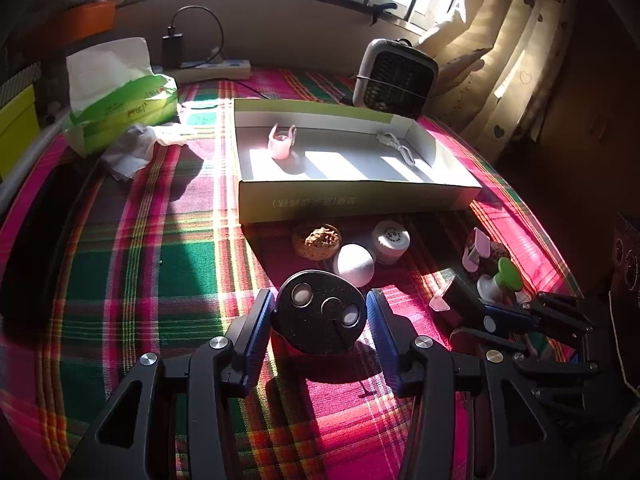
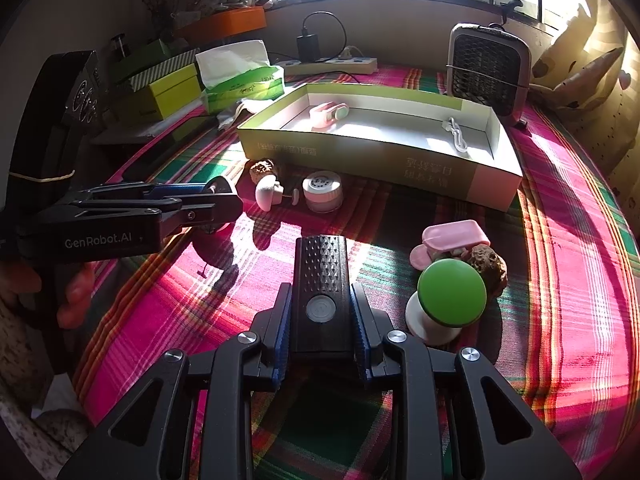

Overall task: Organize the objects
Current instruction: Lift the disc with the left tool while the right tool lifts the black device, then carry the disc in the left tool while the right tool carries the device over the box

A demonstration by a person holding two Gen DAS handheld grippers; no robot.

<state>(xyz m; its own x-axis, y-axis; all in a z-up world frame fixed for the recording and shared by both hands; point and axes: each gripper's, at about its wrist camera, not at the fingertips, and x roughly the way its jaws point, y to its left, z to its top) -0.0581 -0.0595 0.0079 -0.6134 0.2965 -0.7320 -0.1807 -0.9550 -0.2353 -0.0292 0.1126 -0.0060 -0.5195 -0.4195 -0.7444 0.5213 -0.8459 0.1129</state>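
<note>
Presently, left tongs (image 1: 320,312) gripping black disc (image 1: 321,312)

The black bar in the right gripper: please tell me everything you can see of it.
The black bar is a long, narrow block, seemingly plastic, with a raised-dot grid on its far half and a round grey button nearer the camera. It points away toward the box, held between the right gripper's blue-padded fingers, above the plaid cloth.

Left gripper (image 2: 216,208): black frame, blue ribbed pads, silver screws, white "GenRobot.AI" lettering. Right gripper (image 2: 322,320): same build.
</note>
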